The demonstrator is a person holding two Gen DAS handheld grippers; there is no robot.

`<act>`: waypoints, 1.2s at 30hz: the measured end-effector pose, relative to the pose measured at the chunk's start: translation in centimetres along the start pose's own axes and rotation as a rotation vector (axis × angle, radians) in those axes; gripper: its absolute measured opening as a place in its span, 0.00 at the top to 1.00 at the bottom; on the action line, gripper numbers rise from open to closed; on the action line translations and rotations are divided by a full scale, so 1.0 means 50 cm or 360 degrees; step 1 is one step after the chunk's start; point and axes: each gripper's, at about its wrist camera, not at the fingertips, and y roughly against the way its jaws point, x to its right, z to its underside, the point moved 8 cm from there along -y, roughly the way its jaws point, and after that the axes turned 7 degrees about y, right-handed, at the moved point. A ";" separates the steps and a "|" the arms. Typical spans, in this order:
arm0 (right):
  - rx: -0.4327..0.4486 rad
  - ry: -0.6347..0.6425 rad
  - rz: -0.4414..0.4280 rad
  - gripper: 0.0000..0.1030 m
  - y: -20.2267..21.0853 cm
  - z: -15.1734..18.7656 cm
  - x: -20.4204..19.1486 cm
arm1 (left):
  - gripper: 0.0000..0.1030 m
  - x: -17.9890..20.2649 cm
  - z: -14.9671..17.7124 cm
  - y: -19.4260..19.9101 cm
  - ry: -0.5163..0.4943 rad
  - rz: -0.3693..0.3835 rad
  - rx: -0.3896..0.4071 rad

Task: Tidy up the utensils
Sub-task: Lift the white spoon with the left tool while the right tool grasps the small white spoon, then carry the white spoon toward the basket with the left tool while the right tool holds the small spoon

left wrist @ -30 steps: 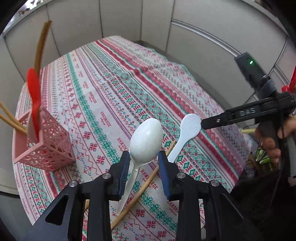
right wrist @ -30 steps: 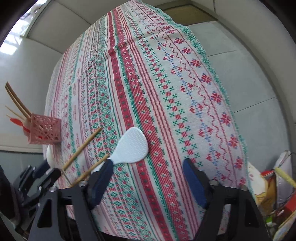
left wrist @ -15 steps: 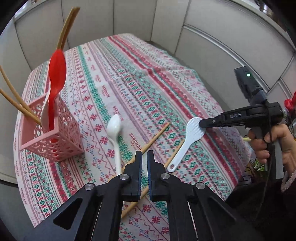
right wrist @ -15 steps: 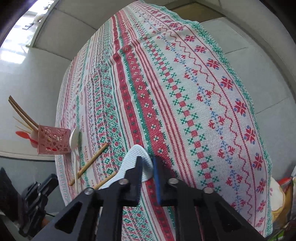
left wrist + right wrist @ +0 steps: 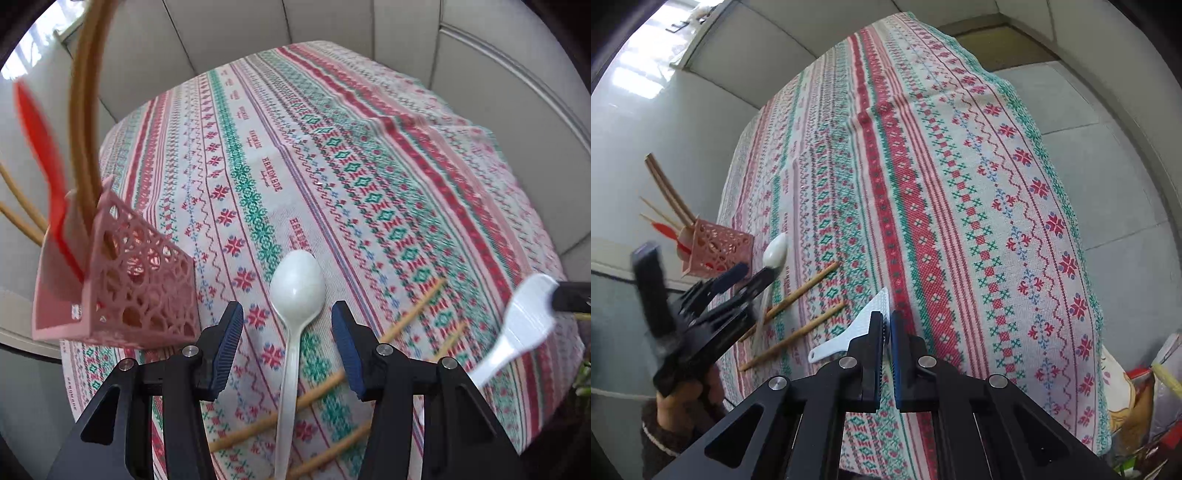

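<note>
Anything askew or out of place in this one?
The pink lattice holder looks tilted in the left wrist view, possibly lens distortion. Two chopsticks lie loose, uneven, on the tablecloth. Nothing spilled or broken.

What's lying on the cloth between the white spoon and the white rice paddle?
Two wooden chopsticks, side by side on the tablecloth, lie between spoon and paddle; the right wrist view shows it best.

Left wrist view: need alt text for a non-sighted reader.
Open left gripper straddles a white spoon lying on the patterned tablecloth, jaws clear of it. A pink lattice holder stands left; chopsticks lie right, beside a lifted white rice paddle.
</note>
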 end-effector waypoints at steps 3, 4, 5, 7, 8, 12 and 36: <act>0.0012 0.0055 -0.0024 0.96 0.025 0.007 -0.011 | 0.49 0.012 -0.016 -0.014 -0.0004 -0.0087 0.0000; 0.0013 0.0065 -0.0031 0.96 0.030 0.007 -0.012 | 0.49 0.014 -0.020 -0.021 0.0009 -0.0103 -0.0015; 0.0015 0.0073 -0.0040 0.96 0.035 0.008 -0.015 | 0.49 0.013 -0.022 -0.029 0.0031 -0.0124 -0.0033; 0.0021 0.0073 -0.0055 0.96 0.042 0.009 -0.016 | 0.50 0.007 -0.028 -0.042 0.0088 -0.0157 -0.0058; 0.0026 0.0069 -0.0064 0.96 0.046 0.008 -0.015 | 0.50 0.005 -0.034 -0.045 0.0125 -0.0154 -0.0054; 0.0035 0.0045 -0.0071 0.96 0.060 0.005 -0.001 | 0.63 0.004 -0.040 -0.053 0.0232 -0.0103 -0.0101; -0.0270 -0.0077 -0.0080 0.53 -0.049 0.056 0.047 | 0.64 0.002 -0.034 0.146 0.0335 0.0413 0.0157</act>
